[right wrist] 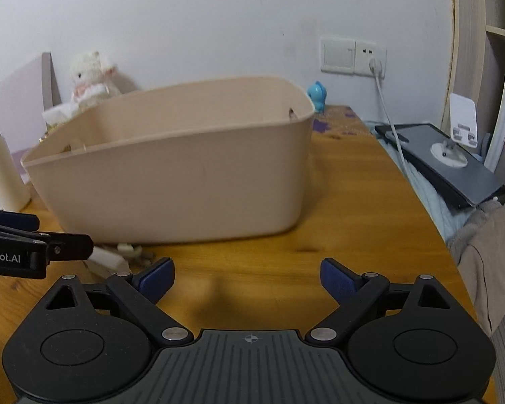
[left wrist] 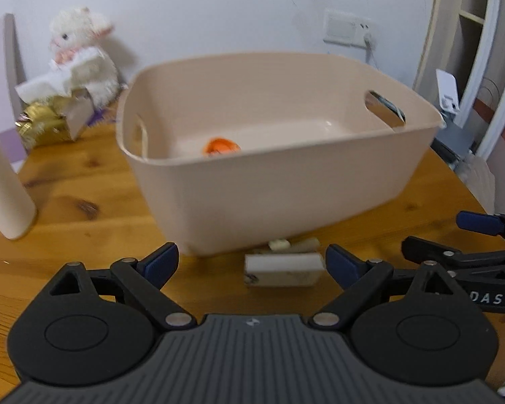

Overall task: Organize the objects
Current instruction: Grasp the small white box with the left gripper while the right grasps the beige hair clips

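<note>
Both the left gripper (left wrist: 252, 262) and right gripper (right wrist: 247, 277) are held wide and empty, the left lined up on the white block (left wrist: 282, 267) lying at six o'clock of the beige bin (left wrist: 276, 202), presumably for binning.

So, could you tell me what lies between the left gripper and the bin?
In the left wrist view, a small white block and some pale bits lie on the table between the open left gripper and the bin.

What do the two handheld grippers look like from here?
The left gripper and right gripper match: black linkage arms with silver pivot pins, round black hubs, a ribbed grey body bearing a small crosshair mark, and blue-padded jaws. White lettering runs along each one's side. No cables or sleeves show.
</note>
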